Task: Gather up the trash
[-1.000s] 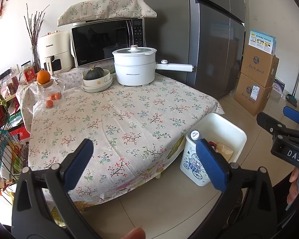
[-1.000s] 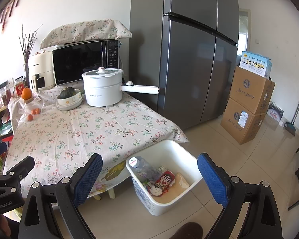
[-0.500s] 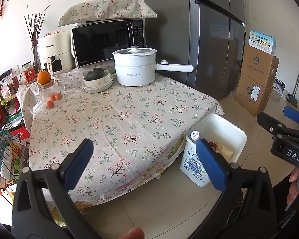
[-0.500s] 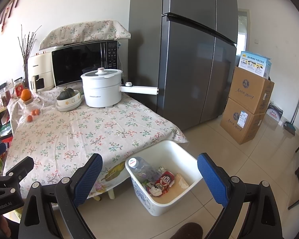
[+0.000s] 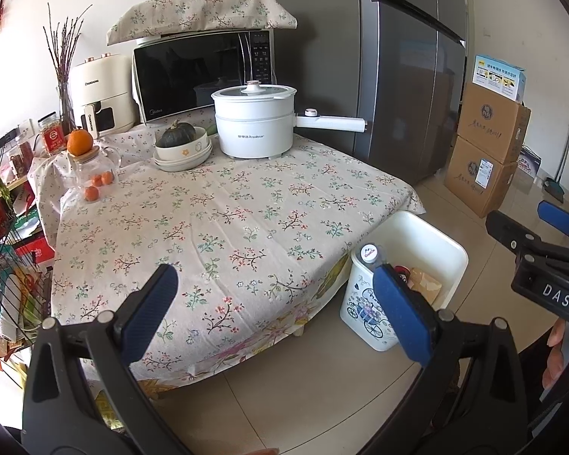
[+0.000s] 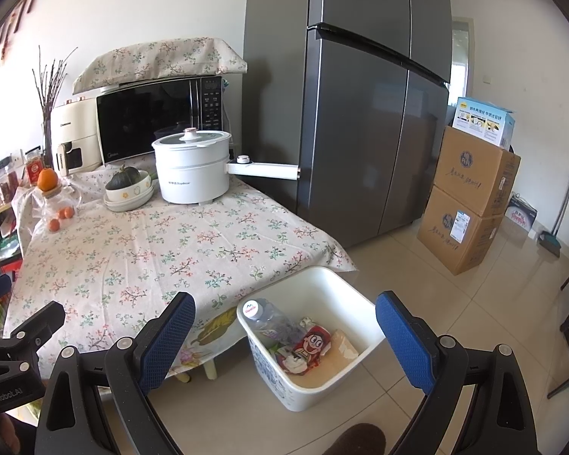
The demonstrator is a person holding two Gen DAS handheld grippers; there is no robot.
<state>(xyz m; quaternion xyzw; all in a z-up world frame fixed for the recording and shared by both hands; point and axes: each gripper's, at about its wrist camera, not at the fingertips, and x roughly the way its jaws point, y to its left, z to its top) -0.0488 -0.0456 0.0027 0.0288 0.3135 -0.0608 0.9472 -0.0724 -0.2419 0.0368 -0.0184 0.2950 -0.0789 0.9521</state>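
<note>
Both held spread wide and empty: left gripper above the near edge of the floral table, right gripper over the floor. White bin below, just ahead of the right gripper, beside the table corner, holding a plastic bottle, red wrapper, brown paper.

The left gripper is showing a black plastic frame with triangular cut-outs and round silver screws at its joints, and its fingers are wearing blue textured pads. The right gripper is looking the same, black with blue-padded fingers. At 3 o'clock in the left view its body is bearing white "DAS" lettering, with bare skin of the right hand showing beneath. At 8 o'clock in the right view, grey "GenRobot.AI" lettering is marking the left unit.
</note>
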